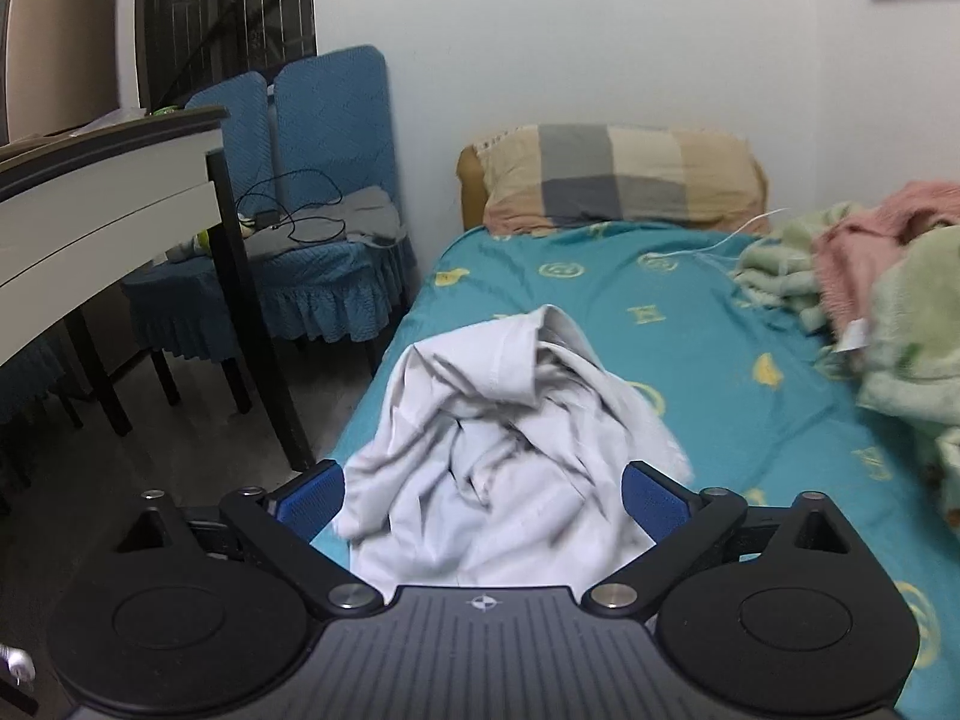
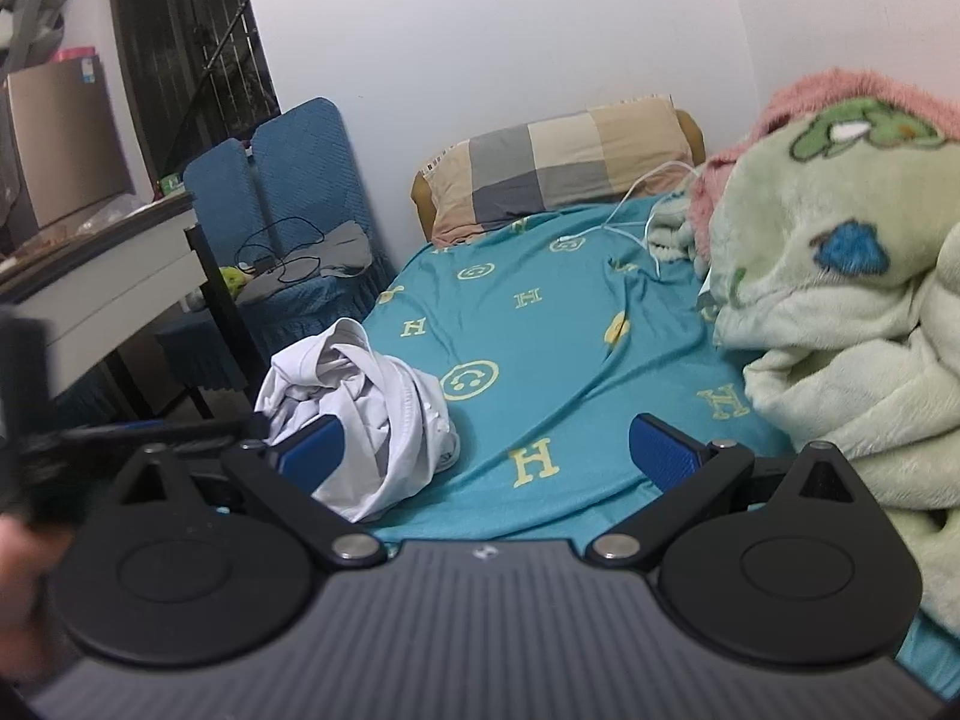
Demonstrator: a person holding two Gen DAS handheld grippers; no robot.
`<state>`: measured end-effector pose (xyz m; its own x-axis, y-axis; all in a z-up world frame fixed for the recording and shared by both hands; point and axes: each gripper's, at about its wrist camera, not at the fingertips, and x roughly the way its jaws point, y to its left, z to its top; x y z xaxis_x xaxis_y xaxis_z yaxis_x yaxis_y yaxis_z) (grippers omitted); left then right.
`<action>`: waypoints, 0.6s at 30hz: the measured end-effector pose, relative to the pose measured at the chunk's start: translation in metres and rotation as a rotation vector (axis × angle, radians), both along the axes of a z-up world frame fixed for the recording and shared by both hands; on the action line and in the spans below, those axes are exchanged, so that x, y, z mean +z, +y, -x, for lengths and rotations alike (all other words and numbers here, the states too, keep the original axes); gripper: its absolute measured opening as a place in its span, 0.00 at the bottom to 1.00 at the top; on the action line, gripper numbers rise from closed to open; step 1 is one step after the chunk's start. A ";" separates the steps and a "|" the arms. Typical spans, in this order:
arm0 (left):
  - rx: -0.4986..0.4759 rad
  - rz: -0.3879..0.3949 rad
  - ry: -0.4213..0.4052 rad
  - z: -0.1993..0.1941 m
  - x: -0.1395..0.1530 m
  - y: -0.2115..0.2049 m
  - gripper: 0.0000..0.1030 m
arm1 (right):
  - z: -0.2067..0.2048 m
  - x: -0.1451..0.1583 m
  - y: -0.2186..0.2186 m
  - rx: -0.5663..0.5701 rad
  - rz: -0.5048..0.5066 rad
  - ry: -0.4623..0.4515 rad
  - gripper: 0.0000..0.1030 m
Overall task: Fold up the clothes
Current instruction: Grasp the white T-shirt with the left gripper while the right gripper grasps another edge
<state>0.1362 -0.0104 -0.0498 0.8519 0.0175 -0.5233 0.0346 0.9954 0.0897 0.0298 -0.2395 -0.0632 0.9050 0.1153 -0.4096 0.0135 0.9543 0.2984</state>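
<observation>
A crumpled white garment (image 1: 492,438) lies in a heap on the teal bed sheet (image 1: 708,360) near the bed's left edge. My left gripper (image 1: 483,498) is open, its blue pads on either side of the near end of the heap, which lies between and in front of them. In the right wrist view the same white garment (image 2: 360,414) sits at the left, and my right gripper (image 2: 486,450) is open over bare sheet (image 2: 540,348), its left pad (image 2: 312,450) just in front of the cloth. The other gripper shows as a dark blur at that view's left edge.
A checked pillow (image 1: 618,180) lies at the head of the bed against the wall. A green and pink blanket pile (image 2: 840,300) fills the bed's right side, with a white cable (image 2: 636,210) beside it. Blue-covered chairs (image 1: 318,210) and a white desk (image 1: 108,216) stand left of the bed.
</observation>
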 end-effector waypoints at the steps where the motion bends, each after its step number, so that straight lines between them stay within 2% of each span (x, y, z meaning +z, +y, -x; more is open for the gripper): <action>1: 0.005 0.004 0.001 -0.014 -0.004 0.000 0.95 | -0.002 -0.002 -0.002 -0.001 -0.009 0.003 1.00; 6: 0.012 0.038 0.014 -0.082 -0.027 -0.003 0.85 | -0.017 -0.020 -0.011 0.000 -0.064 0.030 1.00; 8: 0.004 0.049 0.022 -0.102 -0.037 -0.005 0.75 | -0.024 -0.028 -0.014 -0.009 -0.070 0.036 1.00; 9: 0.005 0.053 0.019 -0.110 -0.040 -0.006 0.66 | -0.028 -0.032 -0.015 -0.012 -0.072 0.041 1.00; 11: -0.003 0.056 -0.007 -0.115 -0.038 -0.006 0.50 | -0.036 -0.041 -0.017 -0.016 -0.081 0.049 1.00; 13: -0.014 0.058 -0.034 -0.119 -0.036 -0.005 0.22 | -0.043 -0.048 -0.017 -0.016 -0.081 0.050 1.00; 16: -0.078 0.046 -0.085 -0.095 -0.014 -0.010 0.12 | -0.051 -0.055 -0.017 -0.019 -0.080 0.044 0.96; 18: -0.123 0.037 -0.119 -0.078 0.001 -0.013 0.11 | -0.054 -0.058 -0.017 -0.024 -0.079 0.034 0.95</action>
<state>0.2143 -0.0230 -0.0488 0.9025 -0.1079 -0.4170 0.1473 0.9871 0.0635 0.0842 -0.2566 -0.1211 0.8934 0.1267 -0.4311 0.0479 0.9271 0.3716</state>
